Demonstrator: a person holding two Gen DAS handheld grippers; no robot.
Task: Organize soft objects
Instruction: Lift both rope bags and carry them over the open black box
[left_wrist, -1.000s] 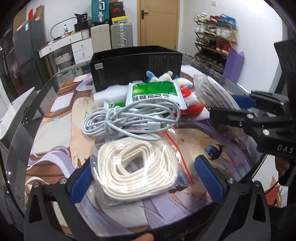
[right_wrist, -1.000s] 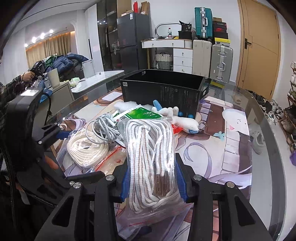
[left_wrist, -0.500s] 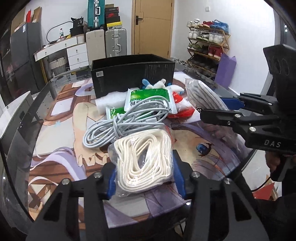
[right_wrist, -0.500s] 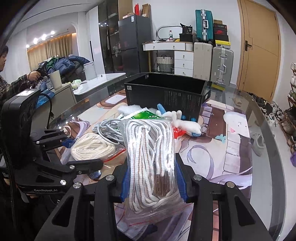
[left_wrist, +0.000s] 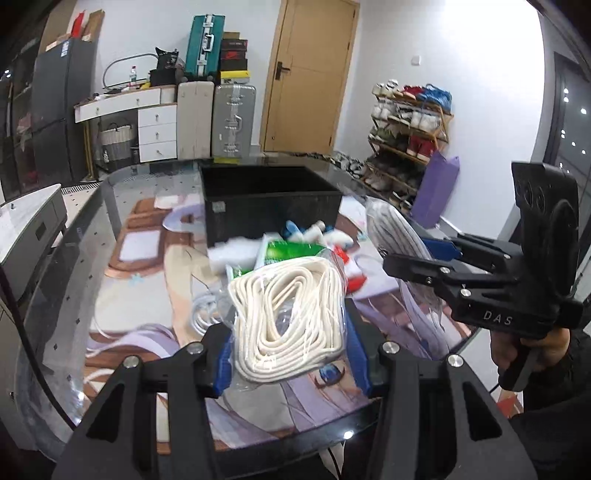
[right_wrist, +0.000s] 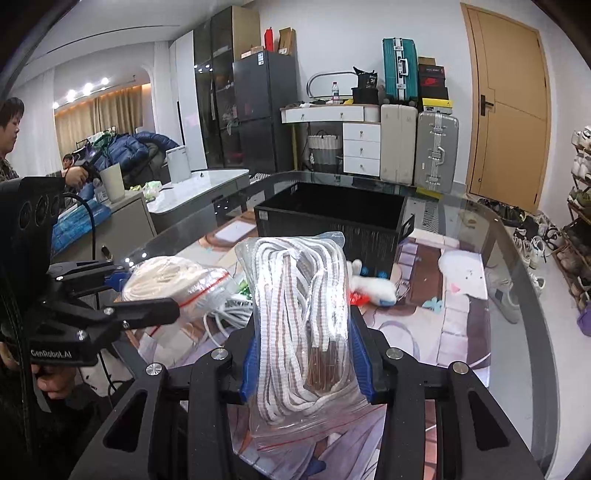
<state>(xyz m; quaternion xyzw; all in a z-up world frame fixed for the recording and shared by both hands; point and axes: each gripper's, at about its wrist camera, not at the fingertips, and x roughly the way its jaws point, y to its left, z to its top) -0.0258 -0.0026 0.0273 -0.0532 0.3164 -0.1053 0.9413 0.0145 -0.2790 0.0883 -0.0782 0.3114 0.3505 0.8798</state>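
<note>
My left gripper (left_wrist: 290, 363) is shut on a clear bag of cream rope (left_wrist: 291, 317) and holds it above the table. My right gripper (right_wrist: 304, 360) is shut on a clear bag of white-and-brown striped rope (right_wrist: 301, 321), also raised. Each gripper shows in the other's view: the right gripper (left_wrist: 406, 258) at the right with its bag (left_wrist: 391, 229), the left gripper (right_wrist: 147, 295) at the left with its bag (right_wrist: 173, 280). A black open box (left_wrist: 271, 205) stands behind on the table; it also shows in the right wrist view (right_wrist: 332, 225).
On the printed mat (left_wrist: 147, 295) lie a grey cable coil (left_wrist: 203, 314), a green-and-white packet (left_wrist: 291, 253), white padding (left_wrist: 232, 254) and a white-and-blue plush toy (right_wrist: 373, 286). The glass table edge (right_wrist: 524, 295) curves at the right. A shoe rack (left_wrist: 410, 136) stands beyond.
My left gripper closed on the cream rope bag and lifted it off the table. My right gripper has kept hold of its striped rope bag and risen slightly.
</note>
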